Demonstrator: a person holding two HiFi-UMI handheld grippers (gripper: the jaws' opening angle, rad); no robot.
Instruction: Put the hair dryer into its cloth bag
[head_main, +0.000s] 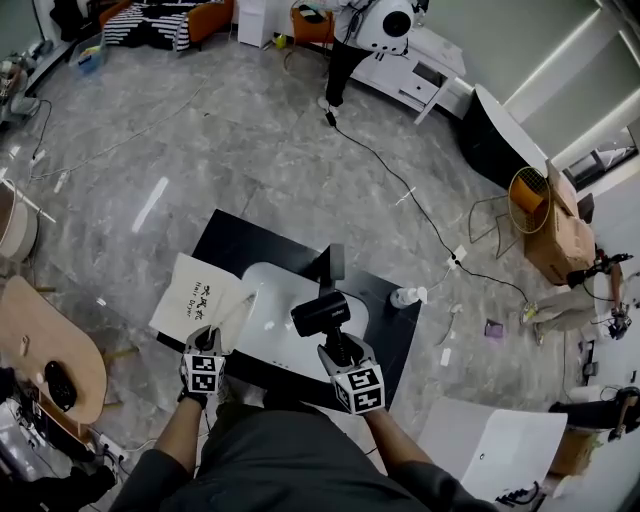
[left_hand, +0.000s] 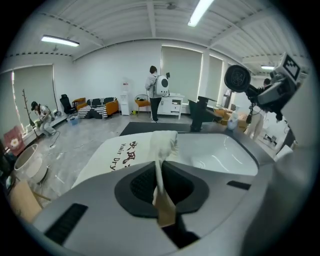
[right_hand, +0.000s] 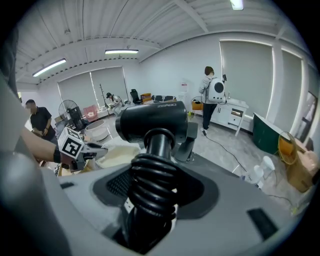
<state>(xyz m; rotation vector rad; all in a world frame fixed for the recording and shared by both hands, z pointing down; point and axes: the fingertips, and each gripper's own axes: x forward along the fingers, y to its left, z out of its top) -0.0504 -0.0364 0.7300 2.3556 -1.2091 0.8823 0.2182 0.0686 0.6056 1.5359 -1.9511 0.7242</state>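
The white cloth bag (head_main: 195, 298) with dark lettering lies at the left end of the black table (head_main: 235, 240), partly hanging over the edge. My left gripper (head_main: 211, 336) is shut on a bunched edge of the bag (left_hand: 162, 150) and lifts that edge off the table. In the left gripper view the cream cloth runs between the jaws of the left gripper (left_hand: 163, 212). My right gripper (head_main: 336, 347) is shut on the handle of the black hair dryer (head_main: 320, 314), held upright over the table's middle. Its cord is coiled around the handle (right_hand: 152, 190), and the barrel (right_hand: 152, 122) sits on top.
A white glossy tray (head_main: 270, 300) covers the table's middle. A black stand (head_main: 335, 264) rises at its far side and a small white bottle (head_main: 404, 297) stands at the right. A wooden table (head_main: 50, 350) is at the left. A cable (head_main: 400, 175) runs across the floor. A person (head_main: 345, 45) stands far off.
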